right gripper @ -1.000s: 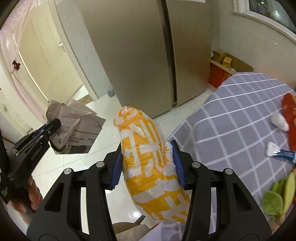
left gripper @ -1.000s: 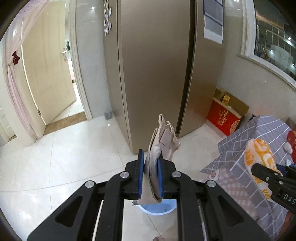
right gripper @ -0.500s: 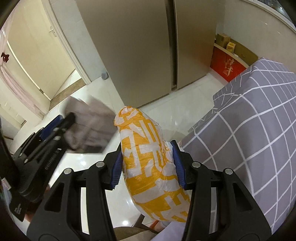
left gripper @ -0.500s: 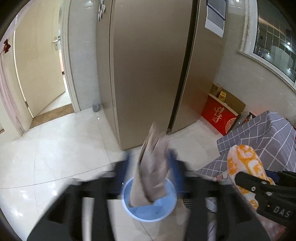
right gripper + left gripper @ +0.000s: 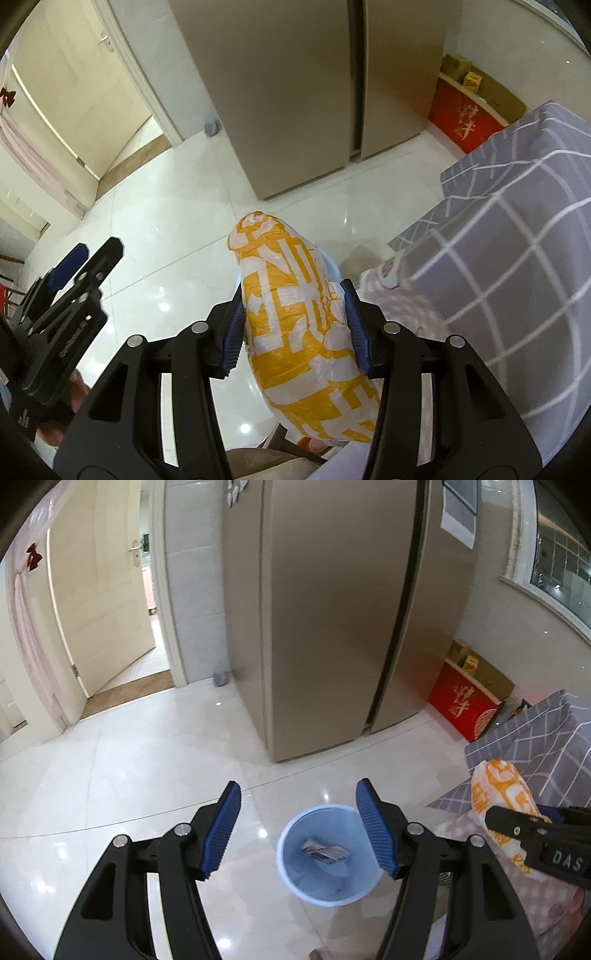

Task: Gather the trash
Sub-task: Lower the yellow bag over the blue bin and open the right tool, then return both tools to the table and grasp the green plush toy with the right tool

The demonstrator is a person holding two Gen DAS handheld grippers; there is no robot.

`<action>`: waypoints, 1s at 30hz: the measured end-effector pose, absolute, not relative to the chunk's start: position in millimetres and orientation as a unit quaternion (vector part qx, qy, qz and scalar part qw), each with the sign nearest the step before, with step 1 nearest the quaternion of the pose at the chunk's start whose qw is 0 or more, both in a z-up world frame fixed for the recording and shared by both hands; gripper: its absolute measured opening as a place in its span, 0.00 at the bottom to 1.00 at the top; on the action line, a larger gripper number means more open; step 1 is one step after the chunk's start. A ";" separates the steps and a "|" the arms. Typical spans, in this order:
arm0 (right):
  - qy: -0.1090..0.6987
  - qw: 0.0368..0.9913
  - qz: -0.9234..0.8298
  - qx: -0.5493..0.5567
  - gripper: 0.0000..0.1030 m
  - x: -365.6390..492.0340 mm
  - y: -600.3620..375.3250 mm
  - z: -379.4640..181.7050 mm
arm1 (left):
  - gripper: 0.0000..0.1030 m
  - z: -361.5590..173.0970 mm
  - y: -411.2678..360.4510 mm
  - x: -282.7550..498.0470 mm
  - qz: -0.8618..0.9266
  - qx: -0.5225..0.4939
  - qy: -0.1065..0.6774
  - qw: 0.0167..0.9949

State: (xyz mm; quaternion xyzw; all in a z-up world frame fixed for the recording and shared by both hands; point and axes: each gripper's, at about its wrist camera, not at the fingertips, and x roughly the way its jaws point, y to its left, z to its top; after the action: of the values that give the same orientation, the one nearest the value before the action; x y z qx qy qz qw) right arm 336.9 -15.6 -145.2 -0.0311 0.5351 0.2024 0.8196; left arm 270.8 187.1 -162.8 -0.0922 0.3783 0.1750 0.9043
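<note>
A light-blue bin (image 5: 295, 878) stands on the white tiled floor. A crumpled brown paper (image 5: 325, 851) lies inside it. My left gripper (image 5: 299, 790) hangs open above the bin with nothing between its blue pads; in the right wrist view the left gripper (image 5: 85, 258) shows at the left edge. My right gripper (image 5: 291, 295) is shut on an orange-and-white plastic bag (image 5: 295, 332), which sticks out past the fingertips. In the left wrist view the bag (image 5: 498, 786) and the right gripper (image 5: 517, 823) sit to the right of the bin.
A tall beige fridge (image 5: 332, 627) stands behind the bin. A table with a grey checked cloth (image 5: 517, 240) is on the right, with a red box (image 5: 465, 705) by the wall. An open door (image 5: 103, 609) is far left. A hand (image 5: 74, 387) holds the left gripper.
The left gripper opened and let go of the brown paper, which fell into the blue bin. Both grippers came lower toward the floor. The right gripper kept its hold on the bag.
</note>
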 end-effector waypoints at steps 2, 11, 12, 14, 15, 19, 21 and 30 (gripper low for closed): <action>0.540 0.815 0.206 -0.035 0.46 337.6 -8.8 -150.0 | 0.62 -164.1 194.3 263.9 0.186 -0.087 0.379 0.902; 0.484 0.832 0.270 -0.031 0.89 337.3 22.6 -132.9 | 0.62 -148.2 217.0 243.0 0.221 -0.083 0.373 0.897; 0.482 0.832 0.271 -0.035 0.89 336.4 23.6 -132.4 | 0.62 -145.8 217.1 241.0 0.223 -0.080 0.374 0.897; 0.493 0.827 0.269 -0.042 0.89 335.8 24.4 -136.0 | 0.62 -139.9 217.9 235.0 0.220 -0.083 0.372 0.898; 0.498 0.824 0.265 -0.045 0.89 334.3 24.1 -139.0 | 0.62 -137.2 218.1 232.6 0.218 -0.085 0.369 0.899; 0.501 0.820 0.270 -0.057 0.89 325.8 22.0 -146.5 | 0.63 -129.1 213.9 225.2 0.216 -0.078 0.364 0.903; 0.497 0.821 0.273 -0.066 0.89 320.4 22.1 -148.4 | 0.63 -127.6 210.9 224.0 0.219 -0.071 0.366 0.902; 0.484 0.823 0.294 -0.047 0.89 294.0 9.8 -134.5 | 0.63 -118.3 194.9 211.9 0.216 -0.053 0.359 0.906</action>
State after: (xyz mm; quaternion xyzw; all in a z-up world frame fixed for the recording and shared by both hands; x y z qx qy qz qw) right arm 294.0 9.8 -134.5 -0.0473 0.4841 0.2935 0.8229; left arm 211.9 194.9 -118.3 -0.0527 0.3594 0.2155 0.9064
